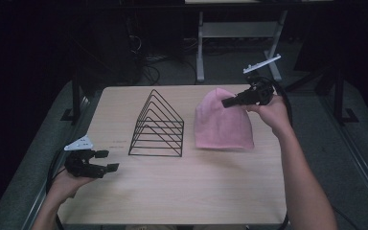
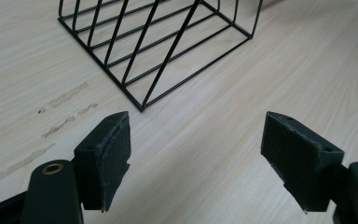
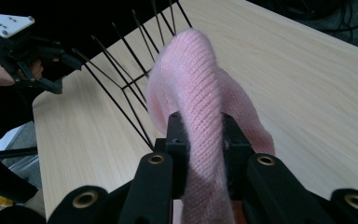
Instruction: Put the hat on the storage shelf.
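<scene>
Pink knitted beanie (image 1: 223,125) on the far right part of the light wooden table (image 1: 182,191), just right of the black wire file rack (image 1: 157,125), apart from it. Right gripper (image 1: 226,102) at the beanie's crown, jaws clamped nearly together on a fold of the pink knit; in the right gripper view the beanie (image 3: 200,116) pinched between the two black pads and pulled up into a ridge, its lower edge on the tabletop. Right hand (image 1: 270,112) behind that gripper, grey three-cornered plate above it.

Left gripper (image 1: 106,161) near the table's front left corner, pointing toward the rack, jaws wide apart with nothing between them. In the left gripper view, bare wood between the pads (image 2: 109,156) and the rack's near corner (image 2: 142,108) just beyond. Rack upright, triangular wire dividers in a row, well apart from the left gripper.
</scene>
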The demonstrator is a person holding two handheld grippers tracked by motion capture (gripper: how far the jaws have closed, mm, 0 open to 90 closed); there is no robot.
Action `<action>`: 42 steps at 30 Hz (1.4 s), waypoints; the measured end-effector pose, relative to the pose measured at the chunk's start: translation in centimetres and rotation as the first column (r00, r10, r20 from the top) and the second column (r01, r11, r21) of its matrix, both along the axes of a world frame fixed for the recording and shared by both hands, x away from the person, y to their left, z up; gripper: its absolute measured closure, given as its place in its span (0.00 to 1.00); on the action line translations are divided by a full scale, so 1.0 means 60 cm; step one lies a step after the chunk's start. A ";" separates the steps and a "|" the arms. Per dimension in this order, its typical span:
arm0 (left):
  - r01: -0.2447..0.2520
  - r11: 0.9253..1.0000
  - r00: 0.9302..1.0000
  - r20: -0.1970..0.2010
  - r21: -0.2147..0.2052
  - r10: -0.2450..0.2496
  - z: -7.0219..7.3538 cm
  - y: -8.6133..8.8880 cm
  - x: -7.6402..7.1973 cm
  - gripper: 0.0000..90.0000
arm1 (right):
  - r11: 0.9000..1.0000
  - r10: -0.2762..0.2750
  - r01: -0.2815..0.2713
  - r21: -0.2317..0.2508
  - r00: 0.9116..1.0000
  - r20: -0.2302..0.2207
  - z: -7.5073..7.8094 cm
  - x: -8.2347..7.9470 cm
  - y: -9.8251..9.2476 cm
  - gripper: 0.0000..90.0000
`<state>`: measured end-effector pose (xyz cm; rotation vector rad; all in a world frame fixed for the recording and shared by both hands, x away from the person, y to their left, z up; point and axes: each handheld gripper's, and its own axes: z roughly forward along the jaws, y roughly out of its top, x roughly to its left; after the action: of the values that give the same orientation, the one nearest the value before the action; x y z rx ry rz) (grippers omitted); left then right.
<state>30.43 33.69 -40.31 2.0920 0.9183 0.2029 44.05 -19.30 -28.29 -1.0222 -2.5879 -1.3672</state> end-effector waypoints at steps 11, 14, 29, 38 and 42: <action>0.057 0.998 0.998 0.001 -0.023 -0.057 0.028 -0.009 0.019 0.26 | 1.000 0.009 -0.009 0.000 0.999 0.037 0.040 -0.005 0.006 0.86; 0.061 0.998 0.998 -0.002 -0.029 -0.061 0.036 -0.009 0.023 0.26 | 1.000 0.011 -0.011 0.002 0.999 0.044 0.049 -0.006 0.007 0.86; 0.075 0.997 0.997 0.019 0.005 -0.075 0.087 -0.013 0.042 0.25 | 0.999 0.054 -0.054 0.005 0.994 0.099 0.097 -0.005 0.044 0.86; 0.112 0.994 0.994 0.021 -0.010 -0.112 0.116 -0.027 0.060 0.25 | 0.997 0.076 -0.078 0.018 0.990 0.123 0.122 -0.005 0.064 0.86; 0.118 0.993 0.993 0.024 -0.007 -0.118 0.128 -0.033 0.067 0.25 | 0.996 0.086 -0.087 0.006 0.988 0.131 0.135 -0.001 0.073 0.86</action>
<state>34.44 31.69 -32.63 2.1245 0.7774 0.1611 43.99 -14.95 -20.18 -0.8342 -2.6773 -1.4731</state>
